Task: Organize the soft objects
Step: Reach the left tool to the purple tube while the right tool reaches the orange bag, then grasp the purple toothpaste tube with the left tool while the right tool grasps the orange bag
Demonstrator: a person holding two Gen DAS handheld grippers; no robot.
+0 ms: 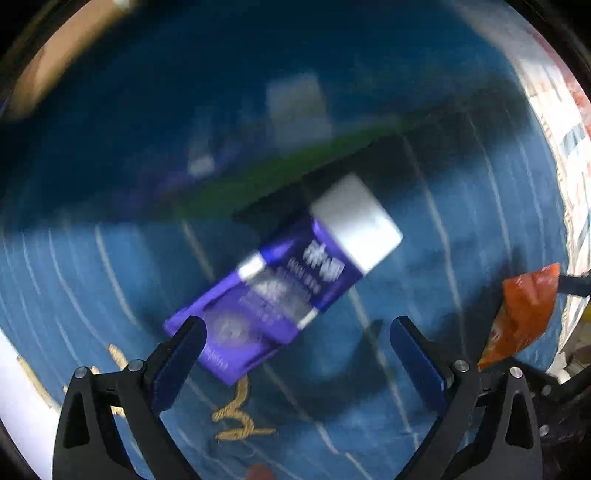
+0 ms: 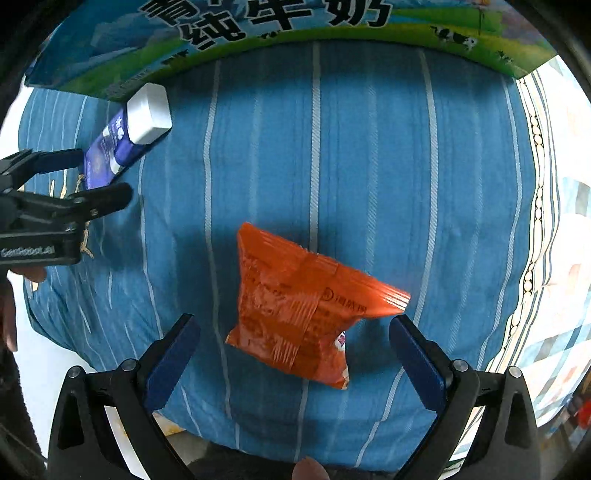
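Observation:
A purple tube with a white cap (image 1: 284, 284) lies on the blue striped cloth (image 1: 424, 350), tail end toward my left gripper (image 1: 297, 332), which is open with the tube's tail just beyond its fingertips. The left wrist view is motion-blurred. The tube also shows in the right wrist view (image 2: 125, 136), with the left gripper (image 2: 105, 177) open around its tail. An orange snack packet (image 2: 303, 306) lies on the cloth (image 2: 369, 166) just ahead of my open right gripper (image 2: 293, 326). The packet shows at the right in the left wrist view (image 1: 521, 317).
A blue and green milk carton box (image 2: 258, 22) stands at the far edge of the cloth, its near edge by the tube's cap; it appears blurred in the left wrist view (image 1: 240, 147). A patterned quilt (image 2: 554, 258) lies to the right of the cloth.

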